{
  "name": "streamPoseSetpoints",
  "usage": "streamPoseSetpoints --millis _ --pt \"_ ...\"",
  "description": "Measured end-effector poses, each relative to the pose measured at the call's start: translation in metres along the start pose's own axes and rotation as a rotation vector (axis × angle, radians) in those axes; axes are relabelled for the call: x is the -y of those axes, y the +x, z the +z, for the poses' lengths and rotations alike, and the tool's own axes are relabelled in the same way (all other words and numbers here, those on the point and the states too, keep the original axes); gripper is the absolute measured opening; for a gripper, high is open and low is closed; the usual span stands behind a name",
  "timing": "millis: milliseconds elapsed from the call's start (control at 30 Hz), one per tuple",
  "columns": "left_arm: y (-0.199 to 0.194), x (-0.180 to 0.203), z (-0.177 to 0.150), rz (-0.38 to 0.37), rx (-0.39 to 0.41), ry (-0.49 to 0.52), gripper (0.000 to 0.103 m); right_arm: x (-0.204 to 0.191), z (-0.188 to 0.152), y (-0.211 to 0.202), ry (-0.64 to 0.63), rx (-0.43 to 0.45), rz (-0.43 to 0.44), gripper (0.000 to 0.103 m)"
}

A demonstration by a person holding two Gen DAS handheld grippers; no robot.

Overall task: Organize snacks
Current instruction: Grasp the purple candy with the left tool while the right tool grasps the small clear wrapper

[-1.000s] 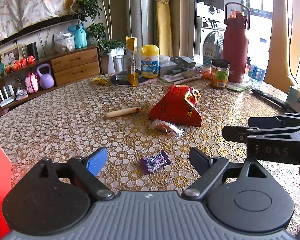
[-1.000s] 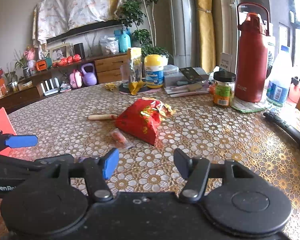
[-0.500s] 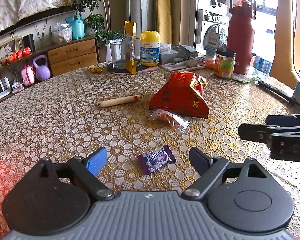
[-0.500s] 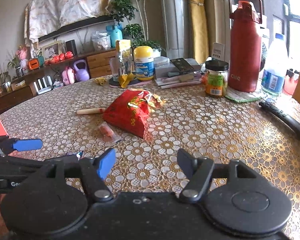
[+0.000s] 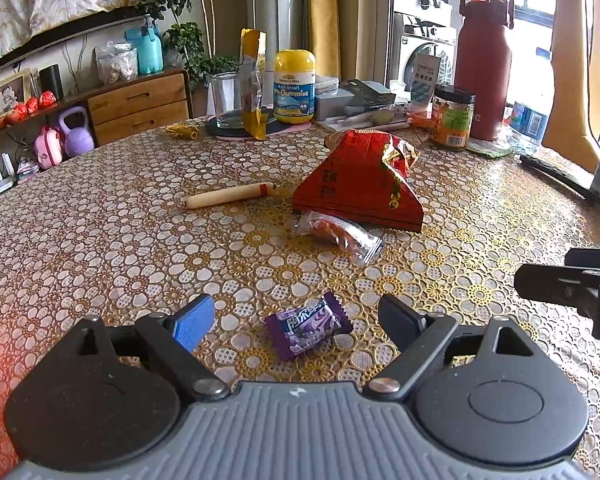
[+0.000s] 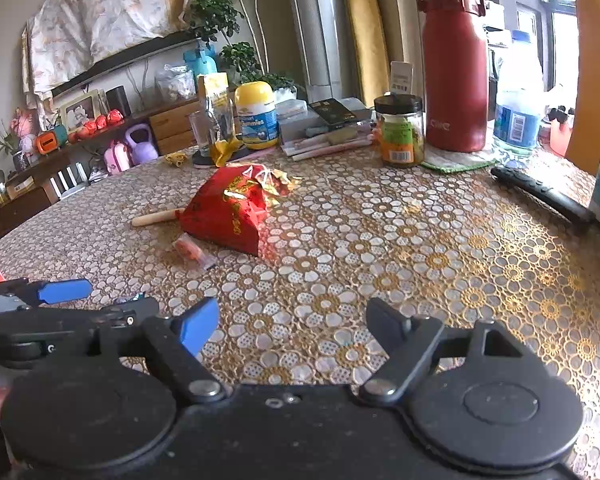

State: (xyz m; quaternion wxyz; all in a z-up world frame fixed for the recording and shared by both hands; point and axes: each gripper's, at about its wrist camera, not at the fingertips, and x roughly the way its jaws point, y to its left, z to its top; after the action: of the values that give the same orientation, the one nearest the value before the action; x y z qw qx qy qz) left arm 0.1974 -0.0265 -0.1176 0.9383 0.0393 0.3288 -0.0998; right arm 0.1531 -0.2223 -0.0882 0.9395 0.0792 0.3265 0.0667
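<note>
Toward the near edge of the table, the purple candy is lying flat between my left gripper fingers, untouched; jaws are standing wide, holding nothing. Its long axis is running across the gap, twisted ends pointing toward each finger. My right gripper is farther off, jaws opening, empty.
</note>
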Motion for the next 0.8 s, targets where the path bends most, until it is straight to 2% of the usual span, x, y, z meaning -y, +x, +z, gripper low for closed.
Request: streamPoseSetpoints --millis 67,100,133,200,333,467,800 --pt "0.002 0.001 0.0 0.003 -0.004 0.001 0.089 0.0 0.0 0.001 0.002 -0.004 0.002 0.081" --pt "0.001 0.001 -0.001 0.003 0.0 0.001 0.086 0.0 0.0 0.001 0.002 -0.004 0.003 0.081" --pt "0.001 0.002 -0.001 0.002 0.004 0.004 0.081 -0.001 0.0 0.0 0.0 -0.003 0.005 0.081" --pt "0.003 0.003 -0.001 0.001 -0.008 0.011 0.064 -0.002 0.0 0.0 -0.002 -0.002 0.007 0.081" --pt "0.004 0.003 -0.001 -0.004 -0.007 0.004 0.063 -0.002 0.001 0.002 -0.001 -0.003 0.01 0.081" --pt "0.002 0.003 -0.002 -0.008 -0.004 0.002 0.042 -0.003 0.002 0.004 -0.005 -0.002 0.014 0.081" --pt "-0.005 -0.005 -0.006 -0.011 0.011 -0.028 0.029 -0.016 0.022 0.024 -0.037 0.025 0.029 0.082"
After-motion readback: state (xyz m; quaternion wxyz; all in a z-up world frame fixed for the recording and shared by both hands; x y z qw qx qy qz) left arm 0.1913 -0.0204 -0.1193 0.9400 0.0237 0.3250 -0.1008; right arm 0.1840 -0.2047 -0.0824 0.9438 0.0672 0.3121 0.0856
